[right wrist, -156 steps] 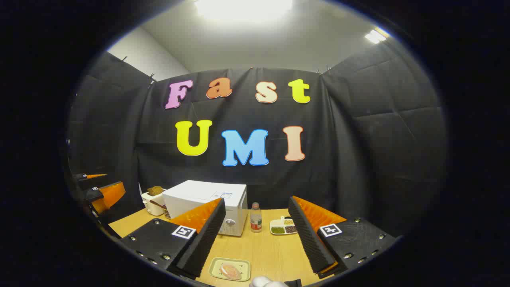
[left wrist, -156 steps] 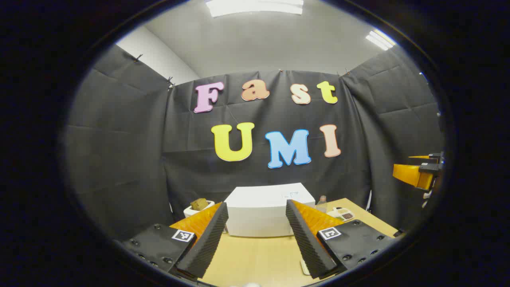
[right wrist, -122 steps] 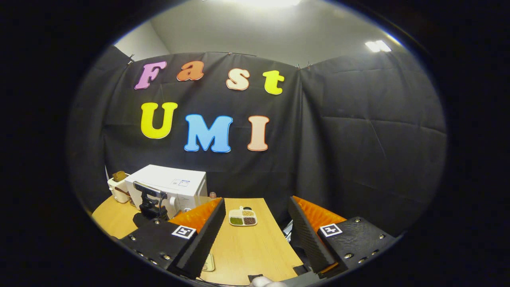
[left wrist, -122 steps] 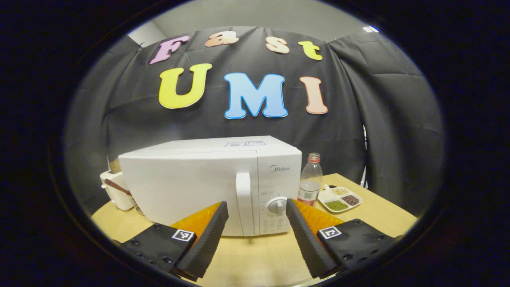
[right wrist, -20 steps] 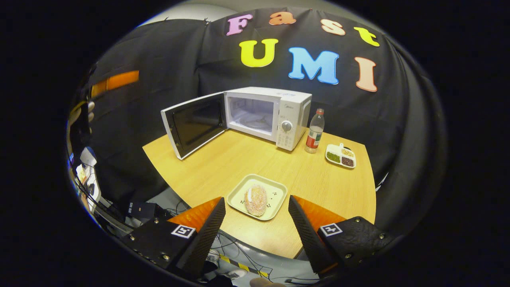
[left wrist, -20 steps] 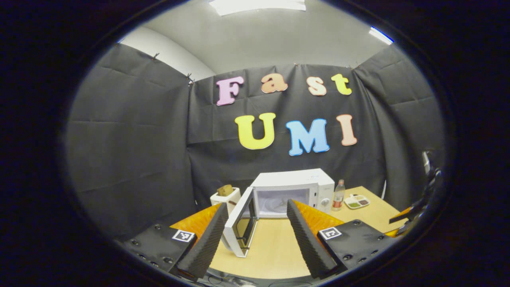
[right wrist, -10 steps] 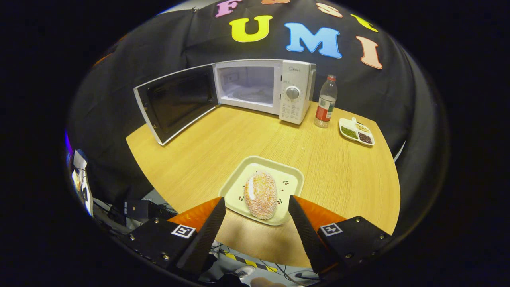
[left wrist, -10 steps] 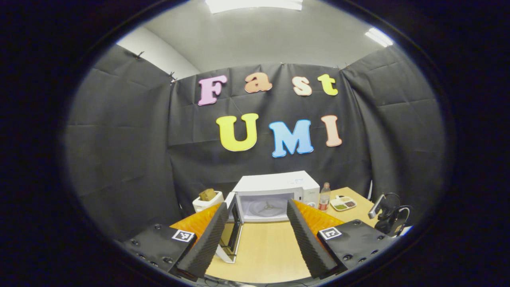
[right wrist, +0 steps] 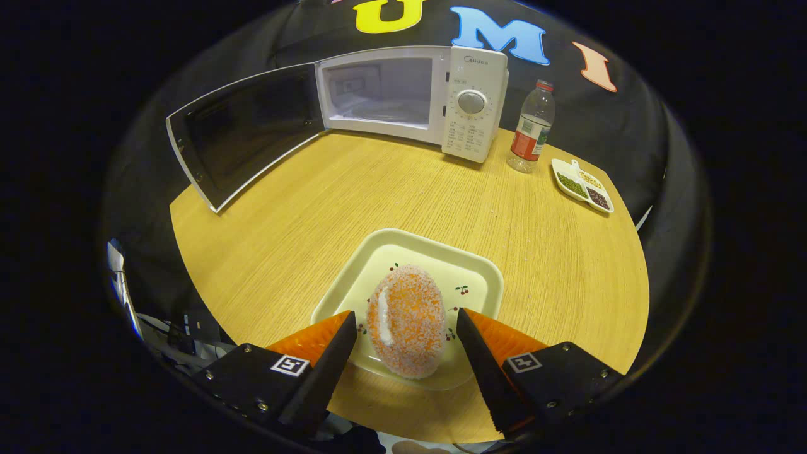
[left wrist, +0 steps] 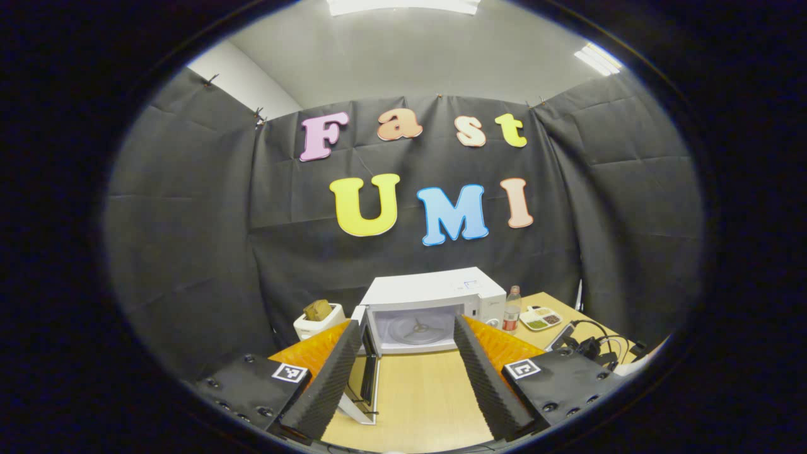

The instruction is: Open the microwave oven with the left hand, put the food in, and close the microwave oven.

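The white microwave (right wrist: 473, 94) stands at the back of the round wooden table (right wrist: 353, 195), its door (right wrist: 239, 139) swung wide to the left and its cavity empty. An orange sugared bun (right wrist: 405, 318) lies on a pale square plate (right wrist: 479, 280) near the table's front edge. My right gripper (right wrist: 403, 356) is open, low over the plate, one finger on each side of the bun, neither pressing on it. My left gripper (left wrist: 403, 378) is open and holds nothing, back from the microwave (left wrist: 435, 296), whose open door (left wrist: 365, 378) sits by its left finger.
A plastic bottle (right wrist: 533, 129) and a small divided dish of beans (right wrist: 583, 186) stand right of the microwave. A white container (left wrist: 318, 318) sits left of it. Cables and equipment (right wrist: 189, 328) lie below the table's near edge.
My right gripper has come down and forward over the plate, so the bun now lies between its open fingers. The left gripper view has shifted only a little.
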A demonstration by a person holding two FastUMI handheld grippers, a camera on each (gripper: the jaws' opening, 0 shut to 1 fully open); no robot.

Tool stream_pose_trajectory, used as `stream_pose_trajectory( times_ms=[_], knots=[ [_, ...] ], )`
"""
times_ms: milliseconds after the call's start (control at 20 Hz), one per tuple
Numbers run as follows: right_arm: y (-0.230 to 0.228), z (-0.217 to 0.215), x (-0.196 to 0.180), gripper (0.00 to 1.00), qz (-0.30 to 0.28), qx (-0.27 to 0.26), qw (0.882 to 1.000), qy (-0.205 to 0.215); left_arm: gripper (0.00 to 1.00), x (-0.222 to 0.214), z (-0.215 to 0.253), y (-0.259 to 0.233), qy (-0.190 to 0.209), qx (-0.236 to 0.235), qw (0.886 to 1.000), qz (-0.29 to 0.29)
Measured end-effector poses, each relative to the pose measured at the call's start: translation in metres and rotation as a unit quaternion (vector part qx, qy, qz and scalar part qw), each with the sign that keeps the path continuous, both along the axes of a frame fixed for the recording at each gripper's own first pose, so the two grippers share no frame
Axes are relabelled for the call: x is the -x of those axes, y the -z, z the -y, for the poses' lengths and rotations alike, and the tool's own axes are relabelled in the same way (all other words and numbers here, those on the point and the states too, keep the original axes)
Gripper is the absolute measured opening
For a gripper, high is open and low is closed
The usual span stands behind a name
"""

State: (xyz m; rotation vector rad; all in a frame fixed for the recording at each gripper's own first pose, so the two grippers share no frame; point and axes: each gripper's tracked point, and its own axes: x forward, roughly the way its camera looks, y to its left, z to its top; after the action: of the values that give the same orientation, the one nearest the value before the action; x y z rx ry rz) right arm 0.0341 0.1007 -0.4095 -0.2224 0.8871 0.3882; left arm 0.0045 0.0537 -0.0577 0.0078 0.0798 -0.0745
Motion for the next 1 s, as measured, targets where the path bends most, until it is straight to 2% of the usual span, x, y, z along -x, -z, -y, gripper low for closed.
stream_pose_trajectory(
  times_ms=[100,150,400,500,550,650,700,950,1000],
  knots=[
    [0.002,-0.003,0.000,0.94,-0.005,-0.005,1.000,0.003,1.00,-0.005,-0.005,0.003,0.002,-0.001,1.000,-0.004],
    [0.002,-0.002,-0.001,0.98,-0.004,-0.002,1.000,0.005,1.00,-0.006,-0.005,0.004,0.002,-0.001,1.000,-0.003],
    [0.006,-0.002,-0.006,0.98,-0.021,-0.004,1.000,0.018,1.00,-0.016,-0.008,0.003,0.000,0.001,1.000,-0.004],
    [0.007,-0.004,-0.006,0.77,-0.034,-0.009,0.999,0.022,1.00,-0.018,-0.008,0.004,0.001,-0.004,1.000,-0.003],
    [0.007,-0.003,-0.007,0.77,-0.038,-0.005,0.999,0.021,1.00,-0.019,-0.007,0.005,0.001,-0.007,1.000,-0.003],
    [0.003,-0.003,-0.006,0.69,-0.045,0.000,0.999,0.016,0.97,-0.020,-0.005,0.006,0.004,-0.006,1.000,-0.002],
    [0.005,-0.003,-0.005,0.59,-0.049,0.003,0.999,0.008,1.00,-0.020,-0.005,0.007,0.006,-0.004,1.000,-0.002],
    [-0.029,-0.009,-0.011,0.59,-0.045,-0.024,0.999,0.012,1.00,-0.028,-0.012,0.014,0.006,-0.001,1.000,-0.008],
    [-0.040,-0.017,-0.013,0.59,-0.046,-0.045,0.998,0.016,0.97,-0.028,-0.015,0.016,0.008,0.001,1.000,-0.008]
  ],
)
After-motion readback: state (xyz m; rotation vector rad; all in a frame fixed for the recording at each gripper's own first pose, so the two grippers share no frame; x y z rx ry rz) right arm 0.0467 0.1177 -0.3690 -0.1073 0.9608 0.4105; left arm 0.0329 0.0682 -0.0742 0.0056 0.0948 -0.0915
